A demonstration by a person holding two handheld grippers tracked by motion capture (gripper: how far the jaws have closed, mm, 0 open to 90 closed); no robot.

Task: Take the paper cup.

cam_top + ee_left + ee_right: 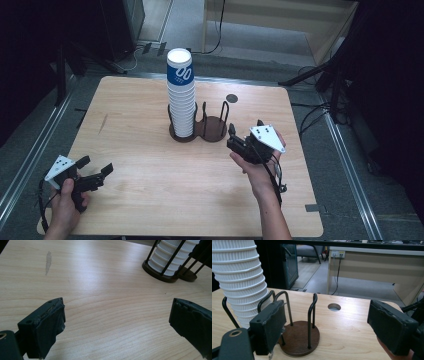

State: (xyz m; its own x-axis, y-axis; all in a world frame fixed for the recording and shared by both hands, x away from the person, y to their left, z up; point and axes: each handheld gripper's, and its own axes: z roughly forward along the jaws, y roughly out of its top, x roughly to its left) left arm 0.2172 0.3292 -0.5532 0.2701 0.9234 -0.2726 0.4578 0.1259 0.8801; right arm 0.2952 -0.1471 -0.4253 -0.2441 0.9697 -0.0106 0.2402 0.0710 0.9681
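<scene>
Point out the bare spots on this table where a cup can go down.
Free: the wide stretch of table between the left gripper and right gripper, and the far left corner. Crowded: around the cup stack and the empty holder beside it.

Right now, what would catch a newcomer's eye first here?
A tall stack of white cups rises from the left side of a dark twin holder mid-table; its right side stands empty. The right gripper hovers beside the holder with open jaws, and the left gripper waits near the table's corner.
</scene>
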